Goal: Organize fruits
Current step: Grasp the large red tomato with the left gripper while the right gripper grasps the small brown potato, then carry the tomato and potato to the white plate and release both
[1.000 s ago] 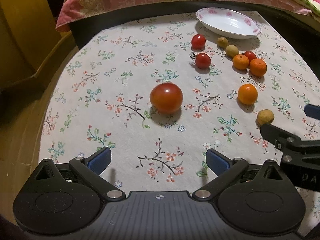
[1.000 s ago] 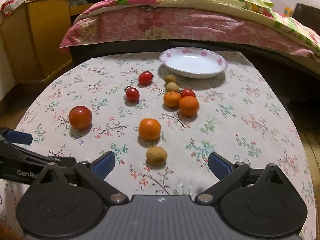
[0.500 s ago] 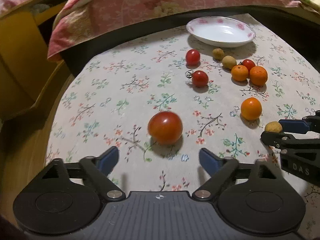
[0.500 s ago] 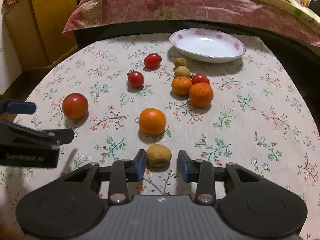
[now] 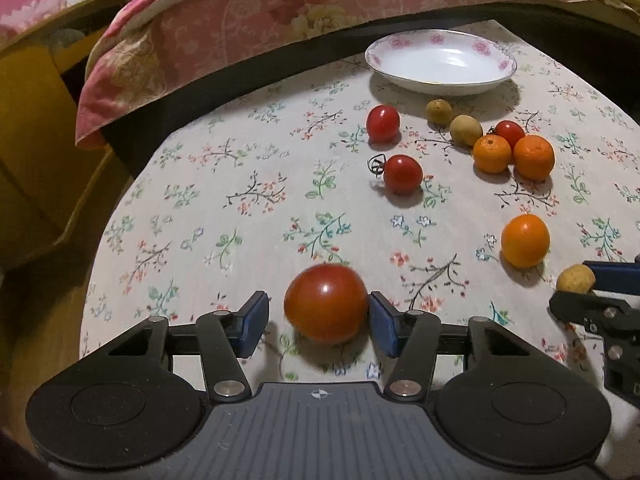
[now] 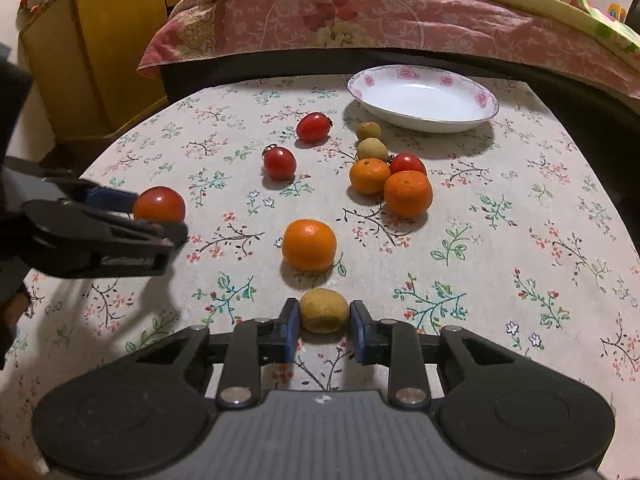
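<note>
Both grippers have come down and forward since a second ago, and their jaws have just been closing. On the left gripper (image 5: 318, 318) the jaws now flank the large round red tomato (image 5: 326, 303): the right blue pad touches its side, while a gap shows between the left pad and the fruit, so it is not clamped. On the right gripper (image 6: 324, 330) the jaws are closed on the small brownish-yellow round fruit (image 6: 323, 310), both blue pads pressing its sides as it sits on the tabletop.

Beyond it on the floral-print tablecloth (image 6: 500, 240) lies a lone orange mandarin (image 6: 309, 244). Farther back two more mandarins (image 6: 408, 193) lie touching each other, with a small red cherry tomato (image 6: 408, 163) just behind them and two more small brownish fruits (image 6: 372, 149) beside them. Two other cherry tomatoes (image 6: 279, 163) lie apart to the left of that group. A white shallow dish with a pink flower rim (image 6: 424, 80) stands empty at the far edge of the tabletop, next to a bed with a pink floral quilt (image 6: 360, 16). A yellow wooden cabinet (image 6: 104, 52) stands at far left.
</note>
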`<state>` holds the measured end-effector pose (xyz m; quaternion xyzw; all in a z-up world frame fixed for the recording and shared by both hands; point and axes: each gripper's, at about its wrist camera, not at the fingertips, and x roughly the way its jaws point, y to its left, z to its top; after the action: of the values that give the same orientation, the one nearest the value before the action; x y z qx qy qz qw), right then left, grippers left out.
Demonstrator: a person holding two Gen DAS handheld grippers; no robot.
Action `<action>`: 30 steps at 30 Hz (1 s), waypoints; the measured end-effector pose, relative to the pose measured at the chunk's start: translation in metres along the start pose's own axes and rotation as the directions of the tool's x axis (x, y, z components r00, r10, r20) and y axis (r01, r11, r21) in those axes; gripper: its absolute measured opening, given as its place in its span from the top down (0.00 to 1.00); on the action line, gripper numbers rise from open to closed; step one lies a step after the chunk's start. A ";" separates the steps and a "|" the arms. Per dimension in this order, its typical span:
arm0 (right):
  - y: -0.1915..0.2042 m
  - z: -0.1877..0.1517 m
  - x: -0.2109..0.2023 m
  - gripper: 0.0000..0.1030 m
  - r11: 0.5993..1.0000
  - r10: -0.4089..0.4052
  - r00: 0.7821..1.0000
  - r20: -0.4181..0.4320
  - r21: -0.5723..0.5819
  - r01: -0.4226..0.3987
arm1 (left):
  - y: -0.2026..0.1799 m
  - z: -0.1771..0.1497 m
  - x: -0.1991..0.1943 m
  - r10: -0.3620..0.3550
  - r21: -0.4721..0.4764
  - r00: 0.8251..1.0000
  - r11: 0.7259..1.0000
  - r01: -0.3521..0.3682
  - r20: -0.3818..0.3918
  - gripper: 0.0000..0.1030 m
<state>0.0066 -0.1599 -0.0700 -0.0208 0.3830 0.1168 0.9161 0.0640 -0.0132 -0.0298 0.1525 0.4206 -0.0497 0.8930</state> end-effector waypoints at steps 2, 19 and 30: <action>0.000 0.000 0.000 0.79 1.000 -0.001 1.000 0.002 -0.002 0.001 | 0.002 0.000 0.001 -0.006 -0.010 1.000 1.000 0.006 -0.001 0.39; -0.006 0.002 0.001 0.79 0.999 0.027 1.000 0.003 0.045 -0.027 | 0.007 -0.003 -0.002 -0.065 -0.042 0.998 0.997 0.066 0.007 0.51; -0.011 0.004 0.000 0.79 0.996 0.040 0.999 0.007 0.074 -0.040 | 0.004 -0.002 -0.010 -0.152 -0.062 0.988 0.987 0.152 0.006 0.52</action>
<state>0.0118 -0.1699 -0.0673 0.0212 0.3848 0.1209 0.9148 0.0568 -0.0096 -0.0222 0.0923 0.4317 -0.1046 0.8912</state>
